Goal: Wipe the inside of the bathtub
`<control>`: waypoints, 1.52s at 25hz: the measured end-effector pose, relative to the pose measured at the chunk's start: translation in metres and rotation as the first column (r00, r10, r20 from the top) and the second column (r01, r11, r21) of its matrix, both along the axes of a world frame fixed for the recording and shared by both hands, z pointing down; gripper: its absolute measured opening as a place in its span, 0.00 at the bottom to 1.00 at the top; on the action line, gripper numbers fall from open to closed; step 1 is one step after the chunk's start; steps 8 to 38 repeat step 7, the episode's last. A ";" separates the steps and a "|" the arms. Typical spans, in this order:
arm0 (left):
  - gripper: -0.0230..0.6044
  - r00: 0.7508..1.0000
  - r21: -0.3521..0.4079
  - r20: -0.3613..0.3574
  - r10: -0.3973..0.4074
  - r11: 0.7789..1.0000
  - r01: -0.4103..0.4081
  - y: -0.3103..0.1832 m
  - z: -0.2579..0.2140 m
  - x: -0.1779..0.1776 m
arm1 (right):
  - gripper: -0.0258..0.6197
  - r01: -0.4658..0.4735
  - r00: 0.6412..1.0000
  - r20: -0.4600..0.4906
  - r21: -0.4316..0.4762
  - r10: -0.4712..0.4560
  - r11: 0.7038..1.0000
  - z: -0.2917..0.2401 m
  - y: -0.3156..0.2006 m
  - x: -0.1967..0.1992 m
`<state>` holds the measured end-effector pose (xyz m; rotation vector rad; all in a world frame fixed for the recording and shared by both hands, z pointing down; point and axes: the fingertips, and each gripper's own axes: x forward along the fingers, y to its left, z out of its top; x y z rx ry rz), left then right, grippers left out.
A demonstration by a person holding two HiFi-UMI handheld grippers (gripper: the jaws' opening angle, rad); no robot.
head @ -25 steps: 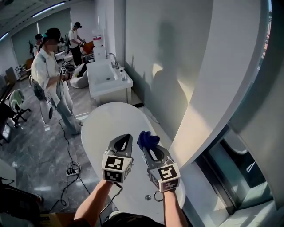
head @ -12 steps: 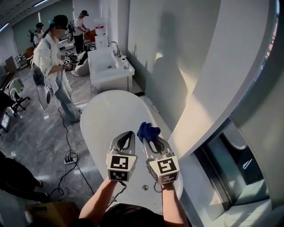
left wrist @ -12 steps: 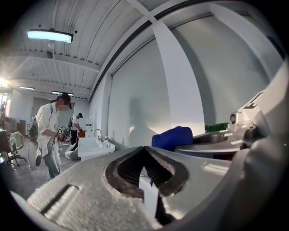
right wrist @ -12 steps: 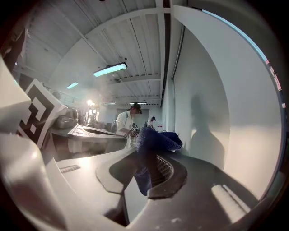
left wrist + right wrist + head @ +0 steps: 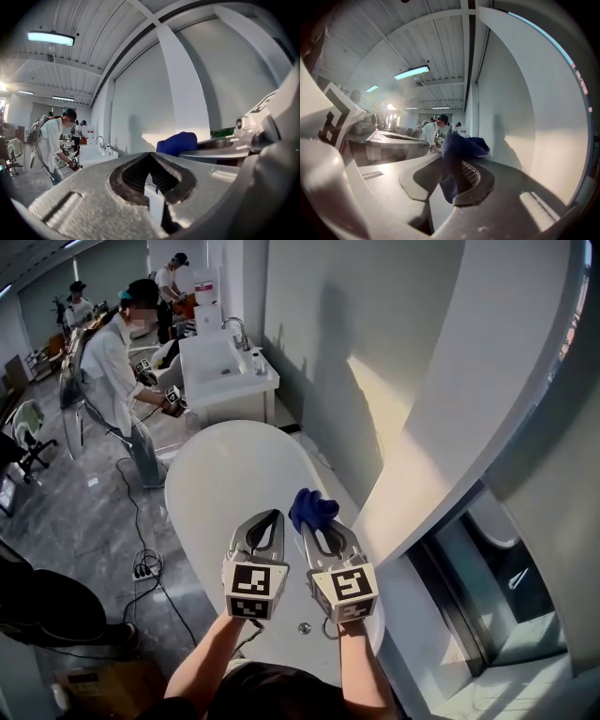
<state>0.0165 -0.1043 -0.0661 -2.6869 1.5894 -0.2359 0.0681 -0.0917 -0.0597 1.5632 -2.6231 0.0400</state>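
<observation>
Now the right gripper (image 5: 308, 527) is pinching a blue cloth (image 5: 313, 507) in its fingers, above the tub (image 5: 202, 488), apparently not touching it. The left gripper (image 5: 272, 519) is holding its fingers pressed together, empty. Wiping seems not yet started; next, the cloth needs lowering onto the inner wall.

Hidden behind left gripper (image 5: 273, 517) and right gripper (image 5: 307, 524): near end of bathtub (image 5: 214, 474). Pinched out of sight between right jaws: part of blue cloth (image 5: 314, 507). Blurred: face of person (image 5: 117, 367).
</observation>
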 end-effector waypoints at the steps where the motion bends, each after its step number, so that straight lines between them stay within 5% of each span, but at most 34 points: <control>1: 0.04 1.000 0.002 -0.003 0.001 1.000 -0.001 0.000 0.000 0.001 | 0.14 0.000 1.000 0.003 -0.002 0.000 1.000 0.000 0.000 0.000; 38: 0.04 1.000 0.000 0.000 -0.005 1.000 0.005 0.006 0.000 0.001 | 0.14 0.008 1.000 0.009 -0.003 -0.008 1.000 -0.002 0.002 -0.002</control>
